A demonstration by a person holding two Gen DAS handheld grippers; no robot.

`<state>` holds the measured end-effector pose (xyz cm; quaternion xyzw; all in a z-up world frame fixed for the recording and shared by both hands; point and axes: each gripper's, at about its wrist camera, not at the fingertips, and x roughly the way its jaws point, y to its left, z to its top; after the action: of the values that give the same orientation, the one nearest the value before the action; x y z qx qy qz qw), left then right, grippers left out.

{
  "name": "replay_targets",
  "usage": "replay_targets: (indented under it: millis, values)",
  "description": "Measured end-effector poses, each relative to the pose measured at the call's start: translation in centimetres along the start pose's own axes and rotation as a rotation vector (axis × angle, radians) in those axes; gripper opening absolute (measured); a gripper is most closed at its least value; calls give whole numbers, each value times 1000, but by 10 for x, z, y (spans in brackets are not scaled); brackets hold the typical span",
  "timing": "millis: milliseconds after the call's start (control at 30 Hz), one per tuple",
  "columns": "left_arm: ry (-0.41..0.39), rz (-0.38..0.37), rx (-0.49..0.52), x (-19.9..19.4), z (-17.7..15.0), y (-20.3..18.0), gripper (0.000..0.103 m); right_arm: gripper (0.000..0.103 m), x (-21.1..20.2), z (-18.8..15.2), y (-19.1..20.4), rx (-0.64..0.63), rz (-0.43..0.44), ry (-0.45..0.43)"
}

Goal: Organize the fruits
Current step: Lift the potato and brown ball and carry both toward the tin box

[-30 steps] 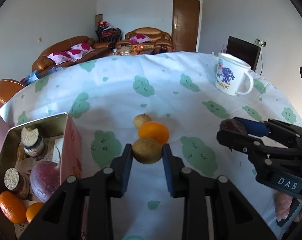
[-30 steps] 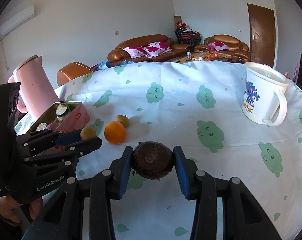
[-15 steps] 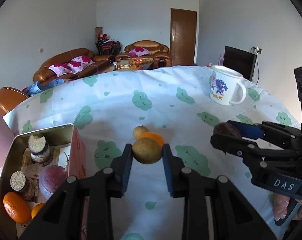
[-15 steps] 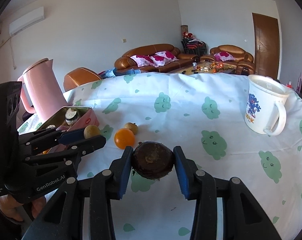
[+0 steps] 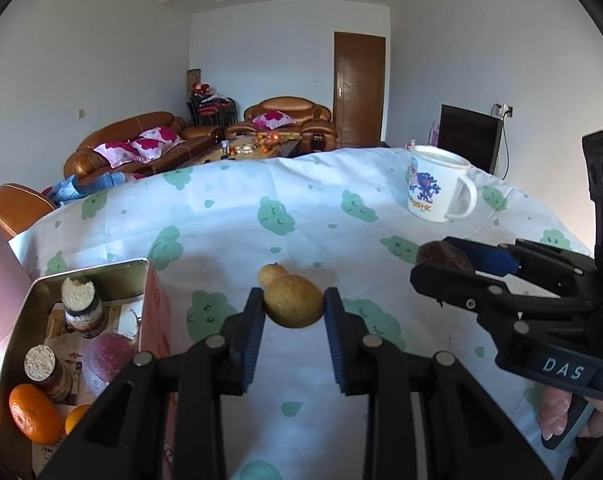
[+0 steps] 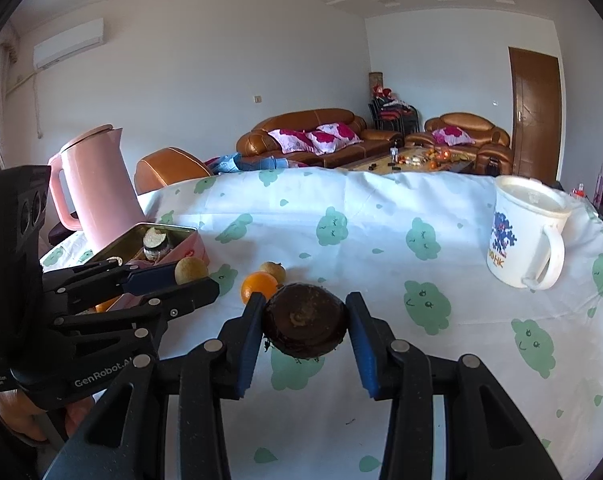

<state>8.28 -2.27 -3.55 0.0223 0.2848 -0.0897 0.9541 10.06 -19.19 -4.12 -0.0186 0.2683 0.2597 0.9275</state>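
Left hand-held gripper (image 5: 293, 312), clamped on a yellow-brown fruit (image 5: 294, 300), has lifted slightly beside the tin box (image 5: 93, 276), hiding the orange (image 6: 259, 286); right hand-held gripper (image 6: 305, 324) holds a dark fruit (image 6: 305, 326). Both seem bound for the box.

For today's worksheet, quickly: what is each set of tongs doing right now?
Left tongs: closed on the yellow-brown fruit.
Right tongs: closed on the dark brown fruit.
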Motion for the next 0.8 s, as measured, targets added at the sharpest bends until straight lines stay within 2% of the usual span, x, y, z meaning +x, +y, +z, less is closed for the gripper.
replay_targets:
  millis: [800]
  values:
    - [-79,12,8,-17,-3,-2,31,43,-18,-3,8,-45,-1,-92]
